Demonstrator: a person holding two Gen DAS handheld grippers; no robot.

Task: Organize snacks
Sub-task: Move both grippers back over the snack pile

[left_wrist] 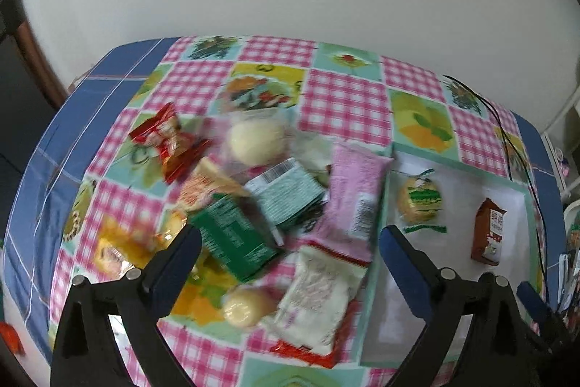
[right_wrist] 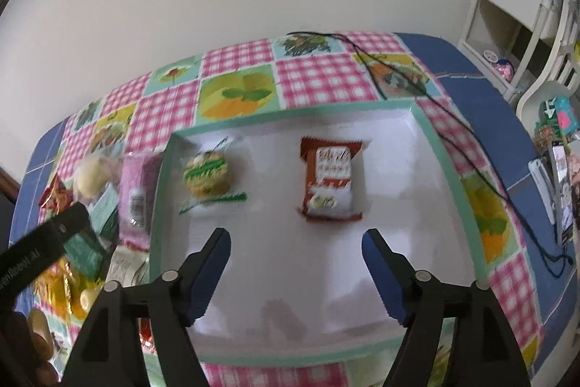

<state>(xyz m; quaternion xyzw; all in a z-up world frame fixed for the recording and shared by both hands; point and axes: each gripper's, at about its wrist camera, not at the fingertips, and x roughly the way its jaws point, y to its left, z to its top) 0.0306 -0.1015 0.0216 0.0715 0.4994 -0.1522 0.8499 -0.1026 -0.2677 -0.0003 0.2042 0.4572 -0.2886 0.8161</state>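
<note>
Judging from how things lie now, the main risk sits in the heap of snacks (left_wrist: 261,205) left on the counter (left_wrist: 344,100): the wrappers overlap and lean on one another, so a claw closed on one packet may catch the edge of a neighbour and drag it along, or push a loose round pastry (left_wrist: 246,307) toward the counter's edge. The slick foil of the green packet (left_wrist: 232,242) is likely to slip from a shallow pinch. A black cable (right_wrist: 453,133) is seen running just beside the tray's far corner, and it could be snagged by a careless sweep.

The left claw (left_wrist: 290,242) is seen wide apart, nothing between its fingers, hovering above the heap. The right claw (right_wrist: 297,242) is likewise spread and empty, poised over bare tray floor.

One container is shown: a shallow white tray with a mint-green rim (right_wrist: 438,147), lying on the counter just beside the heap. Two snacks are held in it, well apart: a round cake in a green-printed wrapper (right_wrist: 208,175) near the left wall, and a brown-and-white packet (right_wrist: 331,178) toward the middle. The rest of the tray floor is unfilled, so most of the sorting is judged not yet done.
</note>
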